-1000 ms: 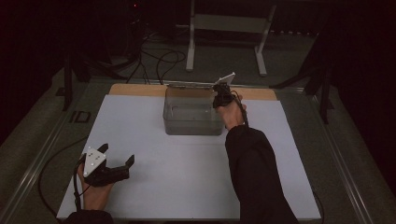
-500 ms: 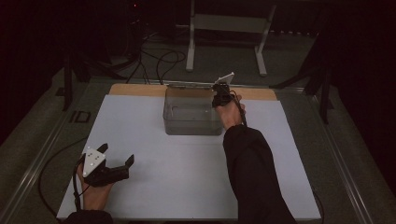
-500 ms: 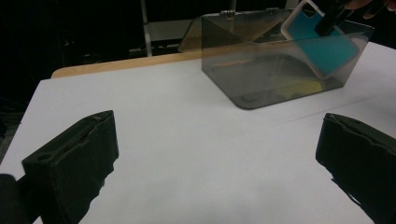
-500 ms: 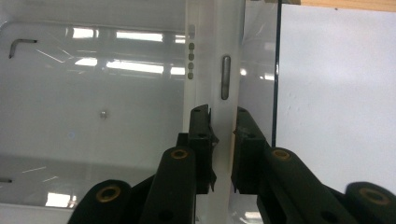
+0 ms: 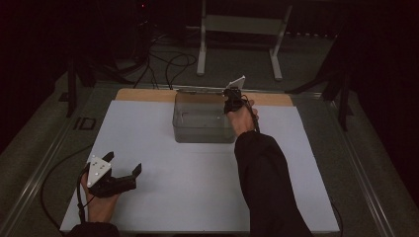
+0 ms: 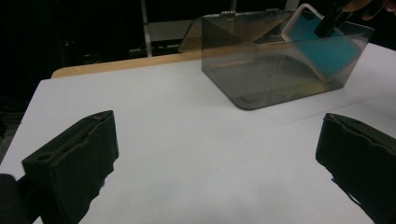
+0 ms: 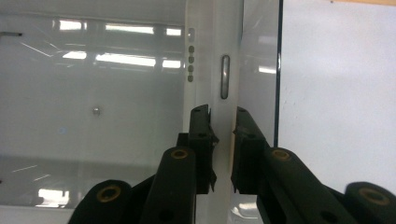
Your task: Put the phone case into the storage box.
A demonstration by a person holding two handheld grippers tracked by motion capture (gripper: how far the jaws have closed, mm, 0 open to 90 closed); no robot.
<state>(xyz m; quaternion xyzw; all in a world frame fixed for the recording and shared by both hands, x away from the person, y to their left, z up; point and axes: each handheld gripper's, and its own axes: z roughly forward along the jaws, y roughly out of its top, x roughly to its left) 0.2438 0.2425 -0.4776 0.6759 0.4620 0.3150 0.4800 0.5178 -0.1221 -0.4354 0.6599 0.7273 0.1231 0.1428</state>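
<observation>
A clear plastic box stands at the far middle of the white table. My right gripper hangs over the box's right end, pointing down. In the right gripper view its jaws are shut on the thin edge of a white-rimmed phone, with the box's floor behind. In the left gripper view the phone shows a teal back and leans tilted inside the box. My left gripper rests low at the near left, open, with nothing between its jaws.
The white sheet covers the table between me and the box. A wooden strip runs along the far edge. A metal stand and cables lie on the floor beyond.
</observation>
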